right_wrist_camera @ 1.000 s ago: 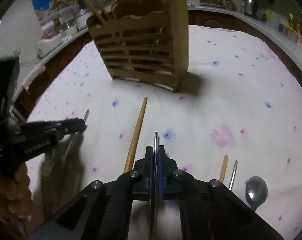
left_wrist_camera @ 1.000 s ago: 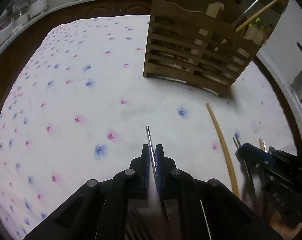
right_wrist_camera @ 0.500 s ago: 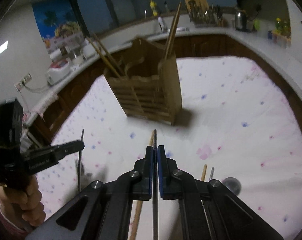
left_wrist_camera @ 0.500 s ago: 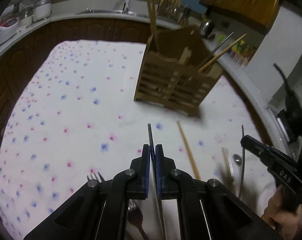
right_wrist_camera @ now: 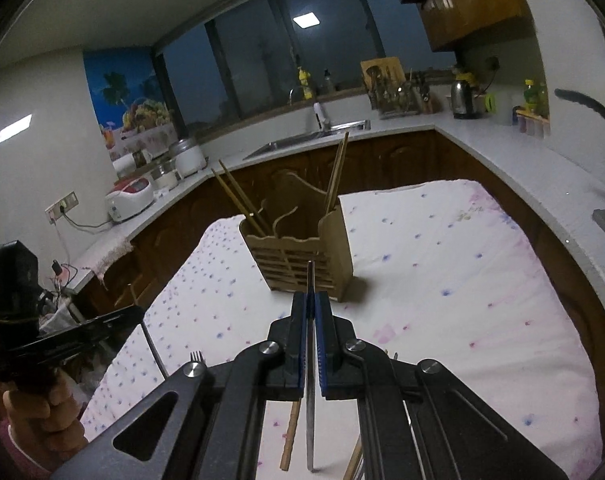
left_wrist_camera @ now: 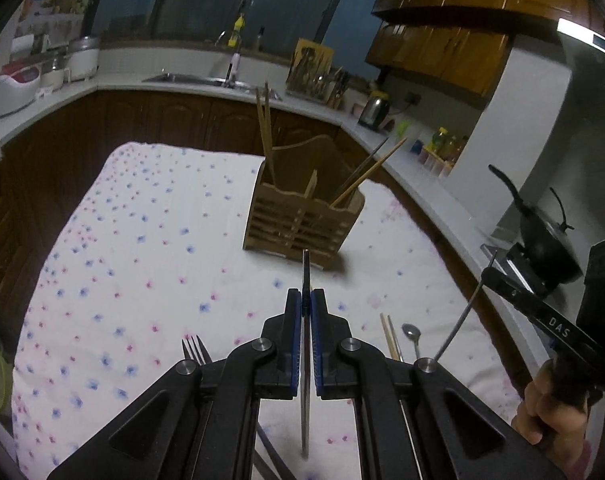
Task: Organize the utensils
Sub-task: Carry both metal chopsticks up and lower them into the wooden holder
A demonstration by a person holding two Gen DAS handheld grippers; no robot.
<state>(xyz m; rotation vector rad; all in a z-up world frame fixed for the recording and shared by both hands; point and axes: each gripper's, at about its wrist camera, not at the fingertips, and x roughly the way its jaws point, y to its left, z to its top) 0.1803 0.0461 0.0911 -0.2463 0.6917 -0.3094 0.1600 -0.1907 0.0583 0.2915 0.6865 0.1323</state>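
Two grippers, one in each hand, each clamp a thin metal utensil between closed jaws. The left gripper [left_wrist_camera: 306,294] pinches a metal rod [left_wrist_camera: 305,380] upright between its blue pads; the right gripper [right_wrist_camera: 311,298] pinches a second metal rod [right_wrist_camera: 310,400] the same way.

A second ago both grippers sat low over the flowered tablecloth [left_wrist_camera: 142,240]. They have since been raised and tipped up, so the whole kitchen now shows. In my judgement both pieces are lifted clear and are being carried toward the wooden utensil holder [left_wrist_camera: 302,220], which stands ahead of both grippers at the middle of the cloth.

The holder has slatted sides and dividers. Wooden chopsticks [left_wrist_camera: 264,132] lean out of one end compartment, and another pair [left_wrist_camera: 368,172] leans out of the other.

Lying loose on the cloth near the grippers are a fork [left_wrist_camera: 194,350], a spoon [left_wrist_camera: 412,334] and more chopsticks [left_wrist_camera: 390,336].

The leaning chopsticks may block a straight drop. Each rod probably has to be aimed into a free slot.
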